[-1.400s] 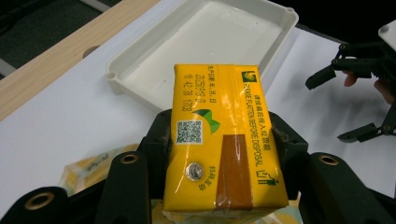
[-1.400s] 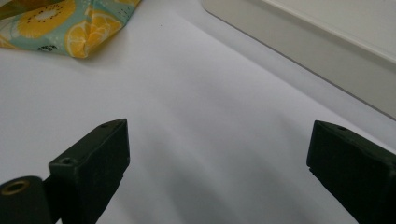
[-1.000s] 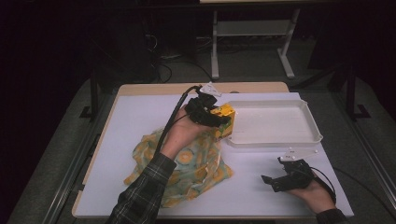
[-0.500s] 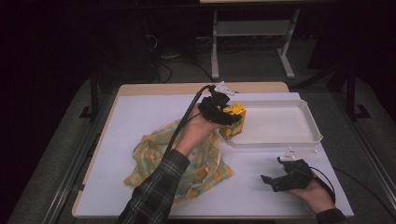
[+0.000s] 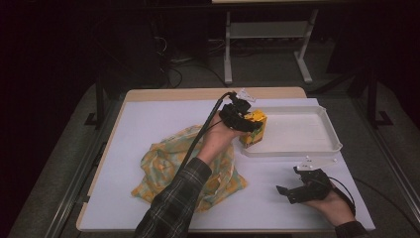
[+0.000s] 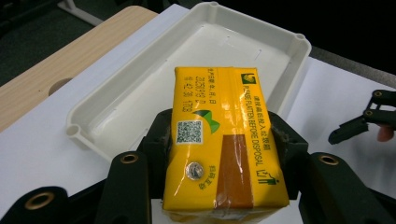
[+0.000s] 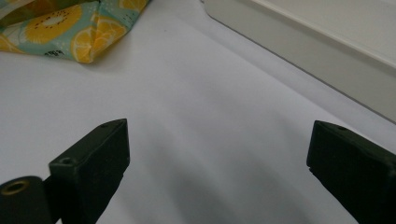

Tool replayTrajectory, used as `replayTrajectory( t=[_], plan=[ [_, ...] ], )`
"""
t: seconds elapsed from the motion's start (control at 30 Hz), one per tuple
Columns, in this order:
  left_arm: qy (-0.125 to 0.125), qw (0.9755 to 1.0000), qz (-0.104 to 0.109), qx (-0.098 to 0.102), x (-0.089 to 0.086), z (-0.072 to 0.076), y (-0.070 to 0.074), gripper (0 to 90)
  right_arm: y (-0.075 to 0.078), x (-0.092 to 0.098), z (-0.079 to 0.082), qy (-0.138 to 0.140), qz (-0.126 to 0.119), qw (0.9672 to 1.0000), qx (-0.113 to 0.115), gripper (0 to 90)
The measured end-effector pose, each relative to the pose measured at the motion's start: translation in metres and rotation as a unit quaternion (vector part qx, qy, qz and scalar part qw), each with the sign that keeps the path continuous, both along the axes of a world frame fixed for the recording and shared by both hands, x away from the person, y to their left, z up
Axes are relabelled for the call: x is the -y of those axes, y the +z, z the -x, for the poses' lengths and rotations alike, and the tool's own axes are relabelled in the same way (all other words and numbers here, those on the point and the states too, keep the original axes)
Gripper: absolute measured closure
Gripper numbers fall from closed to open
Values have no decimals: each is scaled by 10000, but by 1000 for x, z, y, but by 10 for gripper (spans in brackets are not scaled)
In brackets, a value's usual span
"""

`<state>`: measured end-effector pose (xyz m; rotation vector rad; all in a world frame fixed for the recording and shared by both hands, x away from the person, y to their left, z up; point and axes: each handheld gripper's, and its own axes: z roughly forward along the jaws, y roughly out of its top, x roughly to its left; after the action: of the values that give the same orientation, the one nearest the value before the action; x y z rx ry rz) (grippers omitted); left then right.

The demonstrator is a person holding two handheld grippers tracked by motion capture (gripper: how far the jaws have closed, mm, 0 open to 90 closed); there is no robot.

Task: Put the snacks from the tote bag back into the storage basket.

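Left gripper: its jaws squeeze the yellow carton from both sides and hold it.
Carton: it is at the near left corner of the tray, right at the rim. Its printed top faces up in the left gripper view.
Tray: white, on the far right part of the table.
Right gripper: it sits near the front right of the table, well apart from the carton. Its jaws stand wide apart with nothing between them.
Cloth: it has orange fruit prints and lies crumpled in the middle of the table, left of the tray, under the left arm.
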<state>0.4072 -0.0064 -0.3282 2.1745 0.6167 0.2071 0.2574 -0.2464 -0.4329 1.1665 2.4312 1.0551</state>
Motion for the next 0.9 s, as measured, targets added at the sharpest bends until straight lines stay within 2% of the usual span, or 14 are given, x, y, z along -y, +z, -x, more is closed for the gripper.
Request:
replayTrajectory(
  t=[0.53, 0.9],
  plan=[
    [-3, 10000, -2, -30, 24, -8, -17, 514, 0, 1, -1, 5, -34, 10000, -8, 55],
    [-25, 9997, -216, -54, 30, -10, -29, 513, -1, 1, -2, 30, -23, 10000, 36, 55]
  ],
)
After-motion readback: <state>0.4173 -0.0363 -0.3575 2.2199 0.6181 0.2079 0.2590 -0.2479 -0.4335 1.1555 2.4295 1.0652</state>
